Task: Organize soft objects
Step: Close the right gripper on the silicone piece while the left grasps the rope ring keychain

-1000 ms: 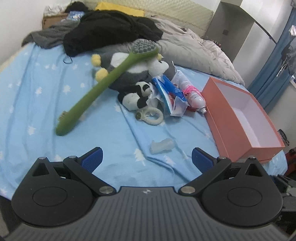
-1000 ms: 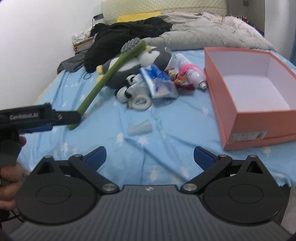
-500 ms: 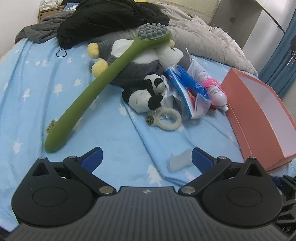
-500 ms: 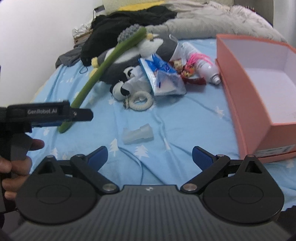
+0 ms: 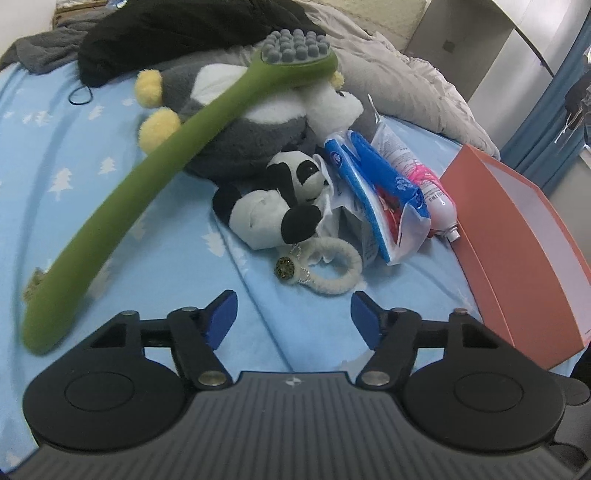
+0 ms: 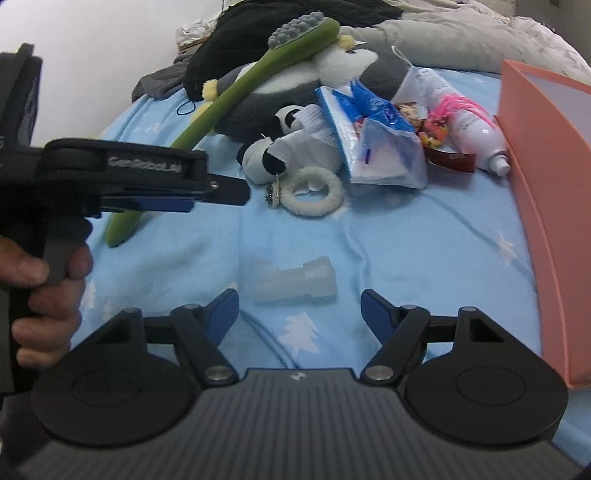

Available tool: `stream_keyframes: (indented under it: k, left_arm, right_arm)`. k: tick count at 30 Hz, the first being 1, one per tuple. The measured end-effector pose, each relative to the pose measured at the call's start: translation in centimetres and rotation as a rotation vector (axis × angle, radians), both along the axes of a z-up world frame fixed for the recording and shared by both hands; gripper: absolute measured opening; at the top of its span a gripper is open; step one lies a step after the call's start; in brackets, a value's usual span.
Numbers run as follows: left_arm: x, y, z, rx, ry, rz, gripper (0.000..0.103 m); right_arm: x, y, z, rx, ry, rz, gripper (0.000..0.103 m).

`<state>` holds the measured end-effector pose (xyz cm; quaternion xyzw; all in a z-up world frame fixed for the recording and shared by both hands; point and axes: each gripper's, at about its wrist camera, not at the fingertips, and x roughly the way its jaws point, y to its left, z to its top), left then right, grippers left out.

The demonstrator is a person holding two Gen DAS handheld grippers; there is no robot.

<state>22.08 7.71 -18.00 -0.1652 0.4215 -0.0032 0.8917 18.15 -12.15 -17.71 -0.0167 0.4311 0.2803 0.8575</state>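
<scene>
A small panda plush (image 5: 273, 214) lies against a big grey penguin plush (image 5: 236, 140), with a long green brush (image 5: 155, 173) leaning across it. A white fluffy ring (image 5: 332, 269) lies just ahead of my left gripper (image 5: 293, 314), whose jaws are closing with nothing between them. In the right wrist view a translucent white soft piece (image 6: 295, 282) lies on the sheet just ahead of my right gripper (image 6: 299, 308). Its jaws are closing too, and the pads do not touch the piece. The left gripper (image 6: 221, 192) also shows there from the side, above the sheet.
An open orange box (image 5: 517, 236) (image 6: 546, 155) stands at the right on the blue bed sheet (image 6: 424, 240). A blue-white pouch (image 5: 373, 192) and a pink-white tube (image 5: 436, 192) lie between the plush toys and the box. Dark clothes (image 5: 177, 33) and a grey duvet are piled behind.
Both grippers have come forward and down toward the bed, so the toys and the translucent piece look larger. Both pairs of jaws stand narrower than before.
</scene>
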Motion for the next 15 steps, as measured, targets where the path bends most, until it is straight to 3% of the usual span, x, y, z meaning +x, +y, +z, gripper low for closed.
stream_keyframes:
  k: [10, 15]
  left_arm:
    - [3.5, 0.7, -2.6, -0.094, 0.023, -0.051, 0.057]
    - [4.8, 0.6, -3.6, -0.091, 0.03, -0.063, 0.048]
  right_arm:
    - [2.1, 1.8, -1.9, -0.02, -0.011, 0.04, 0.075]
    - [2.7, 2.6, -2.8, -0.042, -0.006, 0.039, 0.076]
